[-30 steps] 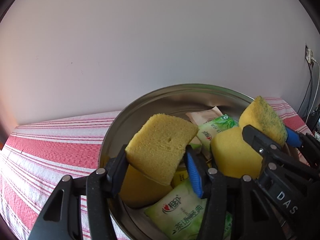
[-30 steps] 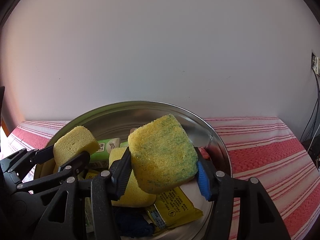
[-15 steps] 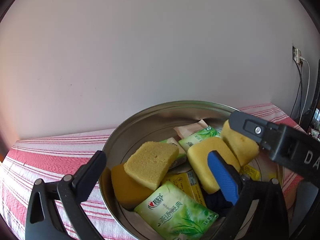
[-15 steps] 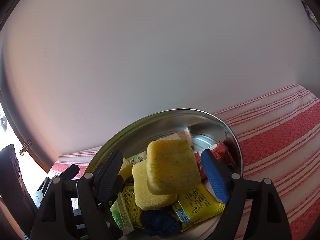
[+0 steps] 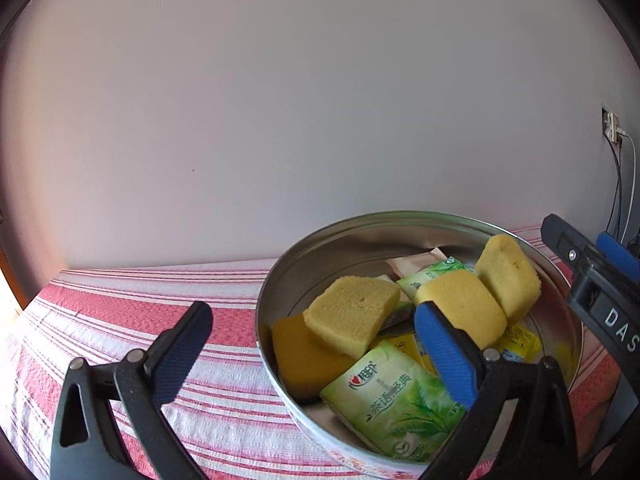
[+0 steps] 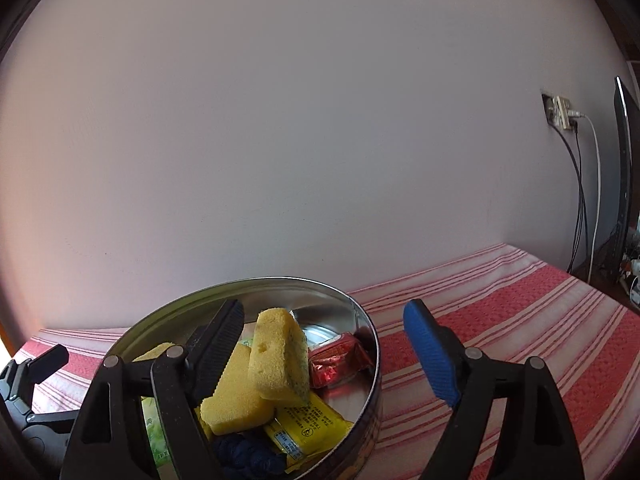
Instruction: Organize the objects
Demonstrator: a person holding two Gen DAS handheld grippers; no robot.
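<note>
A round metal tin point(image 5: 360, 236) point(image 6: 280, 284) sits on a red-and-white striped cloth point(image 5: 140, 308). Inside lie several yellow sponges: one pale sponge point(image 5: 352, 312) on an orange sponge point(image 5: 300, 356), another point(image 5: 464, 308), and a green-speckled sponge point(image 5: 508, 272) point(image 6: 280, 356) standing on edge. Green packets point(image 5: 392, 396), a yellow packet point(image 6: 308, 428) and a red packet point(image 6: 336, 364) also lie inside. My left gripper point(image 5: 312, 352) is open and empty over the tin's left rim. My right gripper point(image 6: 324, 348) is open and empty over the tin's right rim.
A plain wall stands right behind the table. A wall socket point(image 6: 560, 114) with hanging cables point(image 6: 588, 200) is at the right, beside a dark screen edge point(image 6: 624, 160). Striped cloth point(image 6: 520, 320) stretches left and right of the tin. A dark blue item point(image 6: 248, 456) lies in the tin.
Both grippers opened and let their sponges fall into the tin, then pulled back; the left moved left and the right moved right.
</note>
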